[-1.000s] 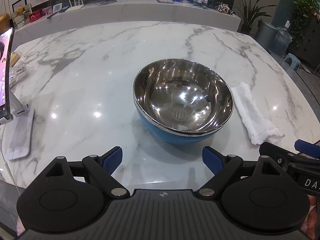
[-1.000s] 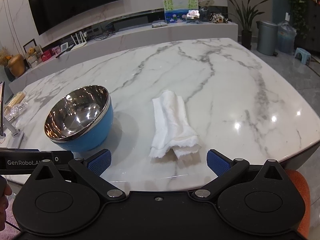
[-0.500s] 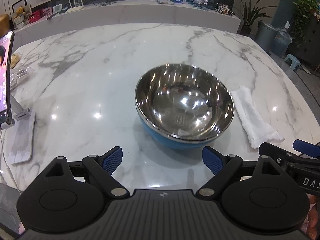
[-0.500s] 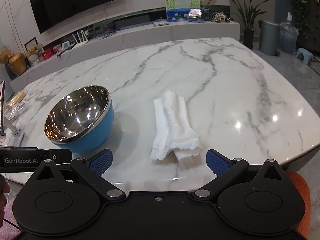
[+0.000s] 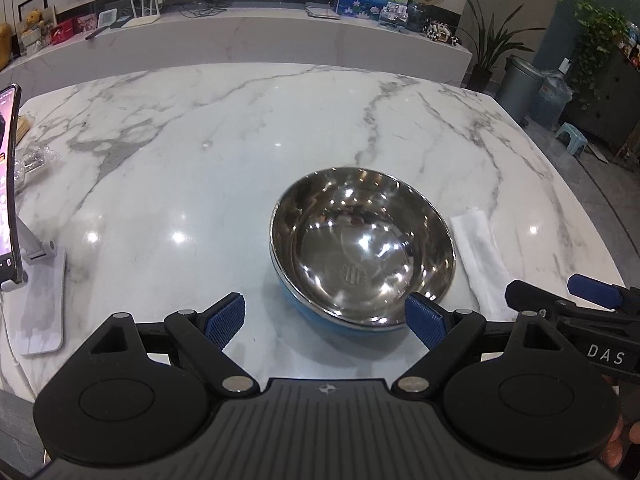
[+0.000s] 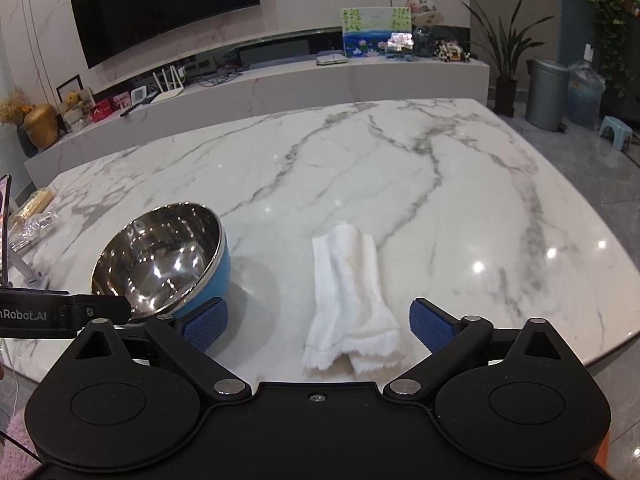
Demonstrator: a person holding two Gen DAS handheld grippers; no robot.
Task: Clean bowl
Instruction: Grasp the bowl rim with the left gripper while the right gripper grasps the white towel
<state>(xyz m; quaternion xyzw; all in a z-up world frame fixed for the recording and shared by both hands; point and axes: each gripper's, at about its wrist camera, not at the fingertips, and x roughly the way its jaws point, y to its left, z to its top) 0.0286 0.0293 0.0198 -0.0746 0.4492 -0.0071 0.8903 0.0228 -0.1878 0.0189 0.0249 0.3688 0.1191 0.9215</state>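
Both grippers empty, fingers spread: left gripper (image 5: 325,318) faces bowl (image 5: 362,246) on counter (image 5: 200,168), steel rim looks slick so pinch it at 6 o'clock; right gripper (image 6: 318,322) straddles soft, light cloth (image 6: 350,292).

Count on the desk (image 6: 400,184): one bowl (image 5: 362,246), steel inside and blue outside; one folded white cloth (image 6: 348,300); one phone (image 5: 7,188) on one white stand (image 5: 40,304); one clear plastic wrapper (image 6: 34,228) at the left edge. Tools: two, a left tool (image 5: 324,318) and a right tool (image 6: 318,320), each with two blue-padded fingers (image 6: 206,322). Beyond the desk: one wall television (image 6: 164,4), one painted picture (image 6: 376,32), one grey bin (image 6: 546,88), one pale blue stool (image 6: 616,130), one white router (image 6: 170,84) with four antennas.
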